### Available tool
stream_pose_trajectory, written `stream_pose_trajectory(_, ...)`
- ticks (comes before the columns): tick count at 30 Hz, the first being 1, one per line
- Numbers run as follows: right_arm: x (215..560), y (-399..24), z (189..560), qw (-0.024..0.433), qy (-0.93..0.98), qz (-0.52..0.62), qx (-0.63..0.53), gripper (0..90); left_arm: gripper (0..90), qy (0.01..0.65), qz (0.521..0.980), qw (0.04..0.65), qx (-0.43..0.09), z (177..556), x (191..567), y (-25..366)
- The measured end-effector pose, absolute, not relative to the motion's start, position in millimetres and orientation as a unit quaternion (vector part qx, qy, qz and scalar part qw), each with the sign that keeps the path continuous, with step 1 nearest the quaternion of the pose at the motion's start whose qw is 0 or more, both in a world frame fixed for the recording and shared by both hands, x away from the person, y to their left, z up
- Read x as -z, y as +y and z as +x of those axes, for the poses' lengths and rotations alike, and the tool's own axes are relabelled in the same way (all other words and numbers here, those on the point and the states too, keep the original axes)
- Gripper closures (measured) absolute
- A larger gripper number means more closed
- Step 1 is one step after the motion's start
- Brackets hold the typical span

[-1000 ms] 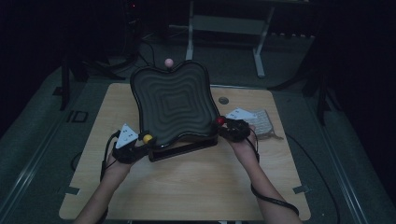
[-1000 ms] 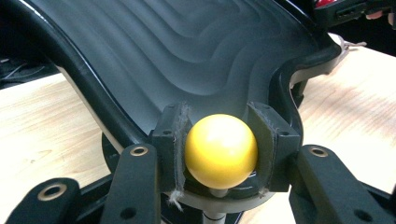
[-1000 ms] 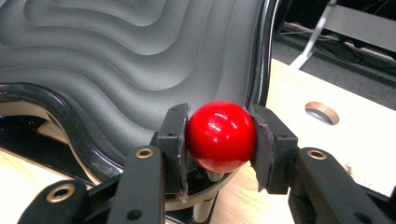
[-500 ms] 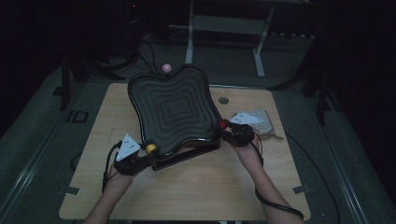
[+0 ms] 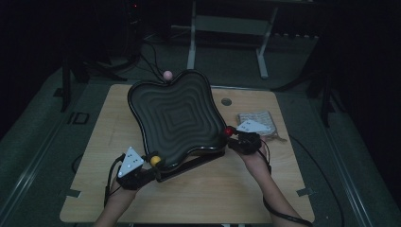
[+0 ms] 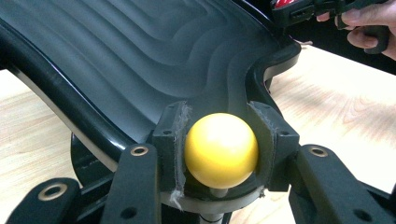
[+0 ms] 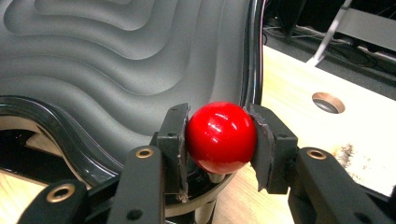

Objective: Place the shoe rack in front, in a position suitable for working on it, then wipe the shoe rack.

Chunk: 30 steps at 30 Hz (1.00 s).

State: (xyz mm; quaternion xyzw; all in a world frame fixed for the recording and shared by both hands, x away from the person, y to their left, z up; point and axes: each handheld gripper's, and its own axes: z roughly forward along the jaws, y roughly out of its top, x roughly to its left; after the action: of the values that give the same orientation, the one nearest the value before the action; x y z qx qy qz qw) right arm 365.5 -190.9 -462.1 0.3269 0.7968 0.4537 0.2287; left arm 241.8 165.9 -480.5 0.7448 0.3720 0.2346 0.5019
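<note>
With the left gripper [image 6: 219,151] clamped on the yellow knob [image 6: 221,149] and the right gripper [image 7: 219,140] on the red knob [image 7: 221,136], the tray [image 5: 177,118] is gripped and tilted; setting it down remains.

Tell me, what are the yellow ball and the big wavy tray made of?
The yellow ball looks like smooth hard plastic with a soft sheen. The wavy tray seems moulded dark plastic: matt ridges inside, with a glossy black rim that catches the light.
</note>
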Motion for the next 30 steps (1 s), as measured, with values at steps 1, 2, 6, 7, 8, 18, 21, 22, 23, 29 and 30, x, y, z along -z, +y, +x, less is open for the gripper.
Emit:
stream_pose_trajectory(1,462,-192,364,0.229,0.797,0.326,-0.453,60.0,58.5,0.371,0.745,0.503,-0.233,239,481,165)
stream_pose_trajectory(2,462,-192,362,0.229,0.797,0.327,-0.454,60.0,58.5,0.370,0.745,0.503,-0.233,237,481,165)
stream_pose_trajectory(6,463,-197,356,0.227,0.794,0.327,-0.459,59.9,58.5,0.368,0.746,0.506,-0.227,233,481,163)
stream_pose_trajectory(7,464,-198,354,0.226,0.793,0.327,-0.461,59.9,58.5,0.368,0.746,0.508,-0.225,232,481,162)
stream_pose_trajectory(8,464,-199,352,0.225,0.793,0.328,-0.461,59.9,58.5,0.368,0.745,0.509,-0.224,230,482,161)
stream_pose_trajectory(18,467,-205,344,0.223,0.785,0.332,-0.472,59.9,58.1,0.369,0.743,0.513,-0.218,230,483,161)
stream_pose_trajectory(21,467,-205,344,0.222,0.785,0.332,-0.474,60.0,58.0,0.367,0.744,0.515,-0.218,231,483,161)
stream_pose_trajectory(22,467,-205,345,0.220,0.784,0.332,-0.475,60.0,58.1,0.366,0.743,0.516,-0.218,231,484,161)
stream_pose_trajectory(23,467,-205,345,0.220,0.784,0.332,-0.476,60.0,58.1,0.366,0.743,0.517,-0.217,231,484,162)
stream_pose_trajectory(29,465,-205,345,0.215,0.790,0.331,-0.469,57.0,58.2,0.365,0.744,0.518,-0.213,232,484,163)
stream_pose_trajectory(30,465,-206,344,0.211,0.790,0.329,-0.472,55.0,58.2,0.365,0.744,0.518,-0.211,232,484,163)
